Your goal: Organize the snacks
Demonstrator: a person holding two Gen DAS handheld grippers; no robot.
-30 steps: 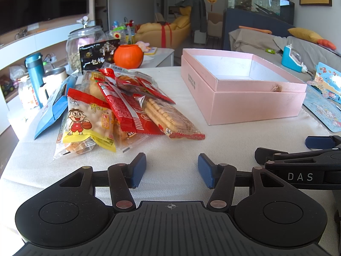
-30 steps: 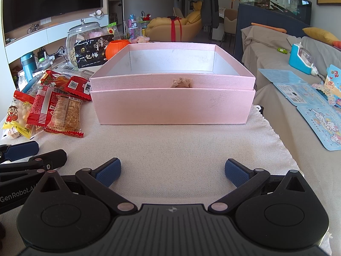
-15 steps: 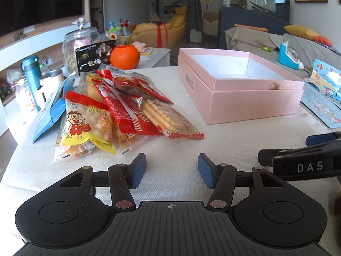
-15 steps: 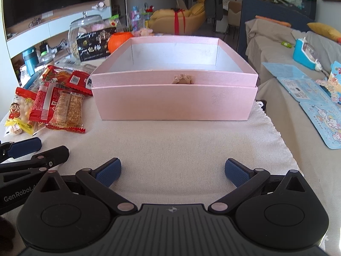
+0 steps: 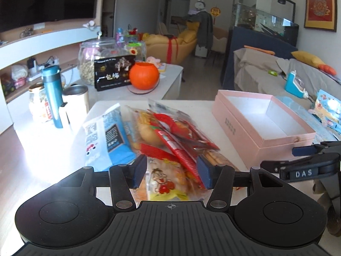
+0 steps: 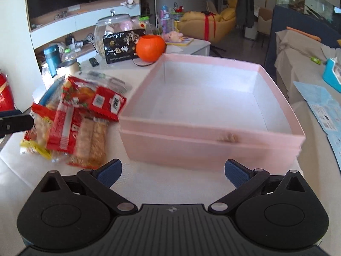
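Two grippers work beside the pink box (image 6: pixel 211 147). The left gripper (image 5: pixel 170 171) hangs with its fingers spread over the yellow cartoon packet (image 5: pixel 168 181) at the near edge of the snack pile (image 5: pixel 170 136), left of the box. The right gripper (image 6: pixel 172 171) is spread wide before the box's front wall, holding nothing.

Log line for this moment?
left gripper: open, over snack pile | right gripper: open, facing pink box | box: empty
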